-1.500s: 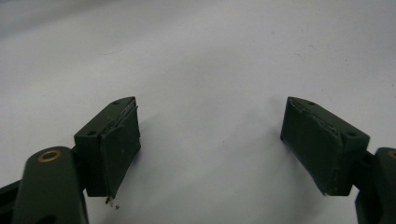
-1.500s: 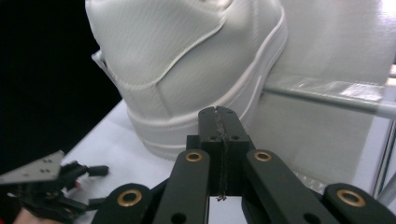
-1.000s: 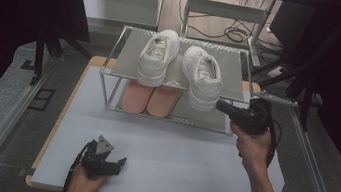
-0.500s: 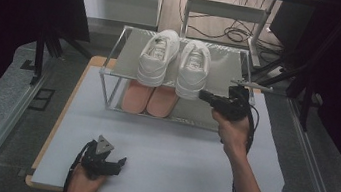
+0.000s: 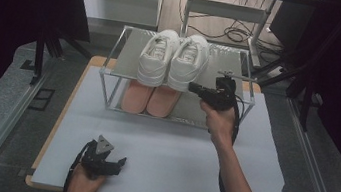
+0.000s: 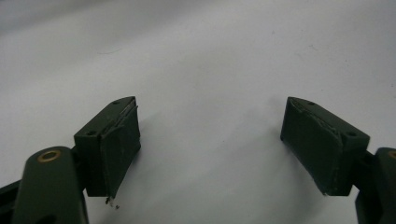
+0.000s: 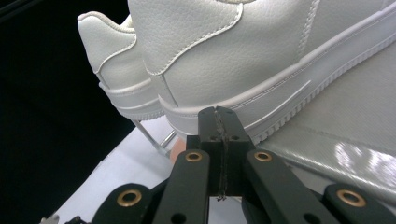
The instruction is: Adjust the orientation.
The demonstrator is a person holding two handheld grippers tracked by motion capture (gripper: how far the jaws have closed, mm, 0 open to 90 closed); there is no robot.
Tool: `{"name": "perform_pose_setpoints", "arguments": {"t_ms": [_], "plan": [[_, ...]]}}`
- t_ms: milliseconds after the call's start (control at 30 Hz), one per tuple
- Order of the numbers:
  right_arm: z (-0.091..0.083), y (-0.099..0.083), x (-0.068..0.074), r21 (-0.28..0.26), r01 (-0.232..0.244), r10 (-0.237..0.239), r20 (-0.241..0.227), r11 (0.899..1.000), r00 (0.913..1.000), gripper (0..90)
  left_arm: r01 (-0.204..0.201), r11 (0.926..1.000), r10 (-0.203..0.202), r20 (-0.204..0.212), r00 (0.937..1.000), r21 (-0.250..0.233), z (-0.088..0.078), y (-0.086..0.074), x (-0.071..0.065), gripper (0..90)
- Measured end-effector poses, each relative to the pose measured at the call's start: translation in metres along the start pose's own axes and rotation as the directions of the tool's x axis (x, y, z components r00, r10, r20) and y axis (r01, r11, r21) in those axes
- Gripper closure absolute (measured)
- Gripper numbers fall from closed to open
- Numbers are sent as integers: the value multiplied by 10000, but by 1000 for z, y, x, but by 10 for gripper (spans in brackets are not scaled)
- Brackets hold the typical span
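Two white sneakers stand side by side, touching, on the top shelf of a metal rack (image 5: 235,67): the left one (image 5: 156,58) and the right one (image 5: 189,61). In the high view my right gripper (image 5: 193,86) is shut and empty, its tips at the outer side of the right sneaker near the heel. The right gripper view has the shut gripper's tips (image 7: 219,116) against that sneaker's (image 7: 261,56) sole edge, with the other sneaker's heel (image 7: 116,60) beyond. My left gripper (image 5: 117,164) rests open on the white mat near the front edge. In the left gripper view, the gripper (image 6: 210,140) holds nothing.
A pair of pink shoes (image 5: 150,98) sits on the rack's lower level, under the white pair. The white mat (image 5: 174,162) covers the wooden table in front of the rack. Dark stands and cables surround the table.
My right gripper has moved left along the rack's top shelf, and the right sneaker has slid left with it until it touches the left one. The left gripper has stayed put.
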State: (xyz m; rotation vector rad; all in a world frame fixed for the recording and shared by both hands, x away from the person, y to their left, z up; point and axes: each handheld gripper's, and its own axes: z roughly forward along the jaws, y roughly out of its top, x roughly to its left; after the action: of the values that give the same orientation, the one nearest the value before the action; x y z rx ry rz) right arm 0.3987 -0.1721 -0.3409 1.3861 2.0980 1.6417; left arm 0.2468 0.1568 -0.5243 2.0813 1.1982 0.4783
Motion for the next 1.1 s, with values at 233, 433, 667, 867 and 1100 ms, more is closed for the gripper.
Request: {"name": "perform_pose_setpoints", "arguments": {"t_ms": [233,433,667,867,1100], "plan": [[2,1,3,114,167,-168,149,9998,9997,894,0,10000,0,2,10000,5,0,0,0,196],[4,0,1,-41,-91,91,35,10000,10000,896,-2,10000,2,-3,10000,1,0,0,0,196],[7,1,2,9,-142,142,-78,9999,9999,896,-5,10000,5,-12,10000,2,0,0,0,196],[5,0,1,164,41,-42,46,9999,10000,873,-7,10000,7,-4,10000,0,0,0,0,196],[-5,-4,-2,213,187,-187,12,9996,9998,842,-10,10000,10,-9,10000,0,0,0,0,196]]}}
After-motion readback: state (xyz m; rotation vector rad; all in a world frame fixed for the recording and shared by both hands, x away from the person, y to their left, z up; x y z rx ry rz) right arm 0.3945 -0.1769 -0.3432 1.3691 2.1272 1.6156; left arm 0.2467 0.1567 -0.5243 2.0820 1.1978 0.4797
